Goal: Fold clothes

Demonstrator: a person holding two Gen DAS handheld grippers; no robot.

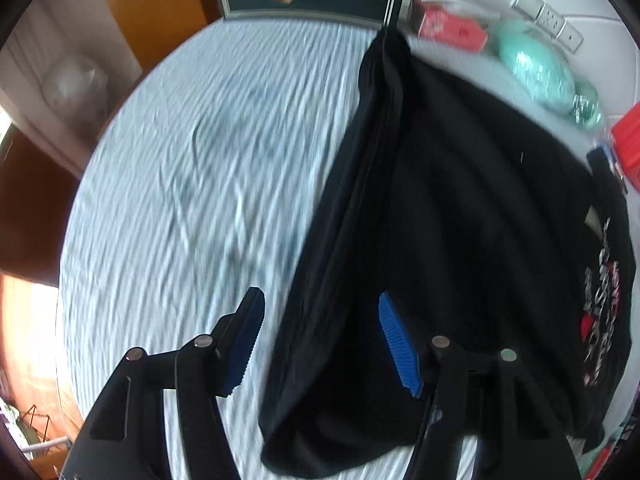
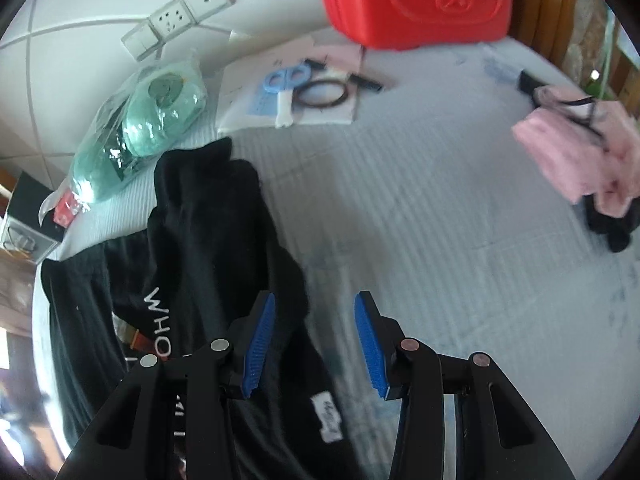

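Lying on the bedsheet (image 2: 440, 200), T-shirt (image 2: 208, 240) at nine o'clock, scissors (image 2: 286, 80) at twelve, storage box (image 2: 412, 0) behind, pouch (image 2: 576, 148) at two.

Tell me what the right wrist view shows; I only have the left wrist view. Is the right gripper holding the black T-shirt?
Observer: No. The right gripper is open above the black T-shirt, its pads pressing nothing.
Operator: Anything on the bed beyond my view?
Observer: A folded pink garment lies at the far right.
Operator: Anything by the red plastic case?
Observer: Blue-handled scissors lie on papers in front of the red plastic case.
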